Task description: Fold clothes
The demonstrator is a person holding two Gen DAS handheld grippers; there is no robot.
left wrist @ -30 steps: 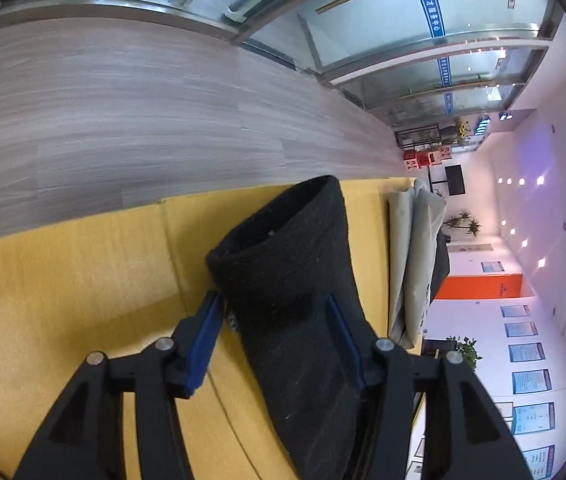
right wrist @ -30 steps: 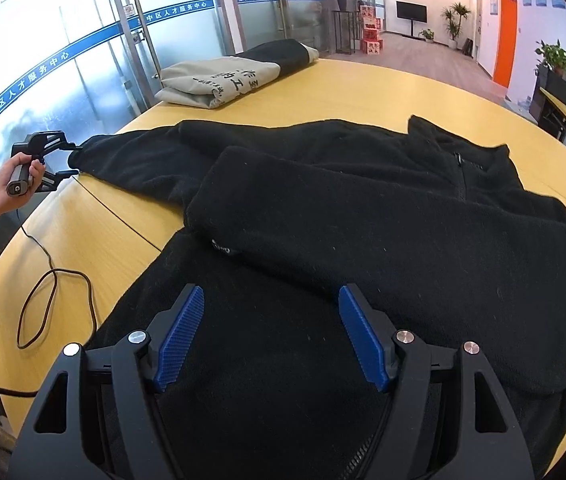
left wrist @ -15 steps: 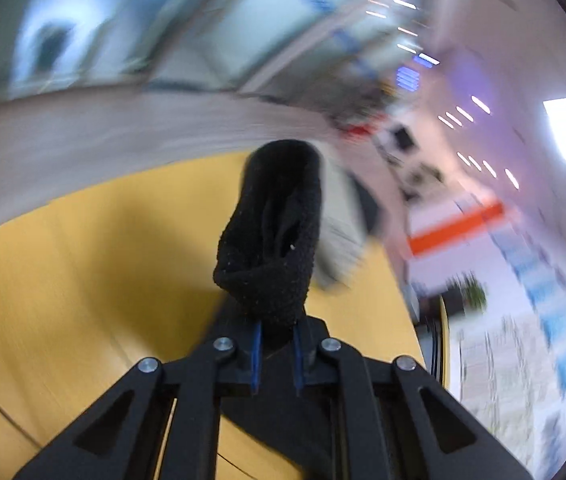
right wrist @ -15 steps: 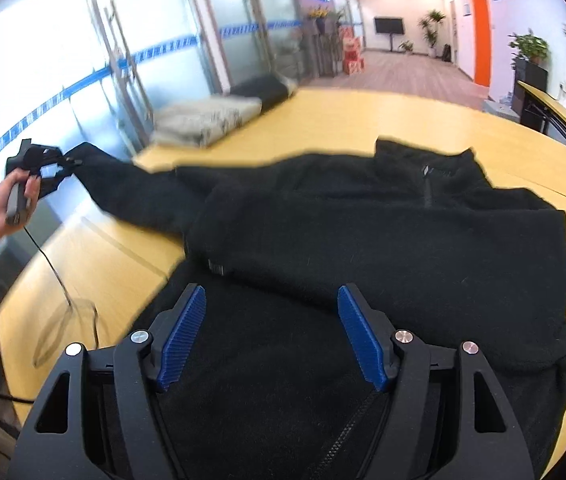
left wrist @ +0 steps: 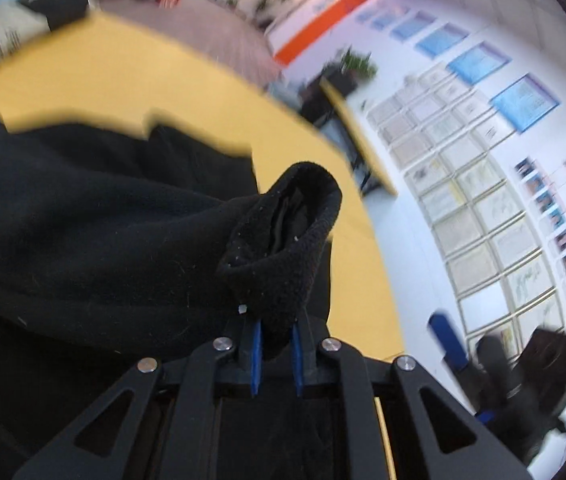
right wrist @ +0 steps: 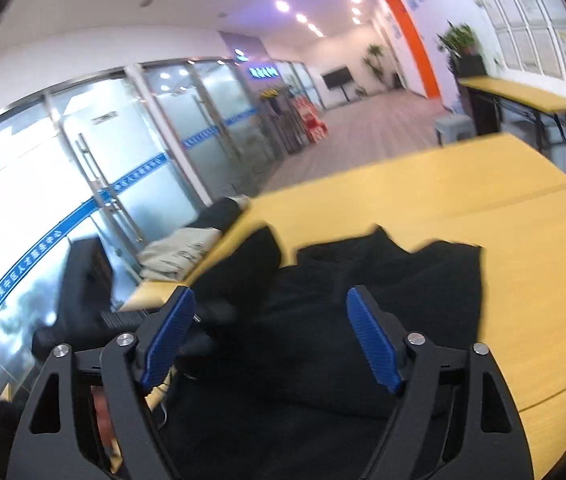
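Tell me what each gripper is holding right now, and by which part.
Left gripper pinches the black fleece jacket by its sleeve cuff. Right gripper holds nothing.

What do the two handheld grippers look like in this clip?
Both match: the left gripper and right gripper have matte black linkage arms with triangular cut-outs, silver pivot screws and ribbed blue finger pads. No markings are legible.

Black angular tongs (right wrist: 271, 338) — ribbed blue pads (right wrist: 371, 340), silver screws (left wrist: 329, 344).
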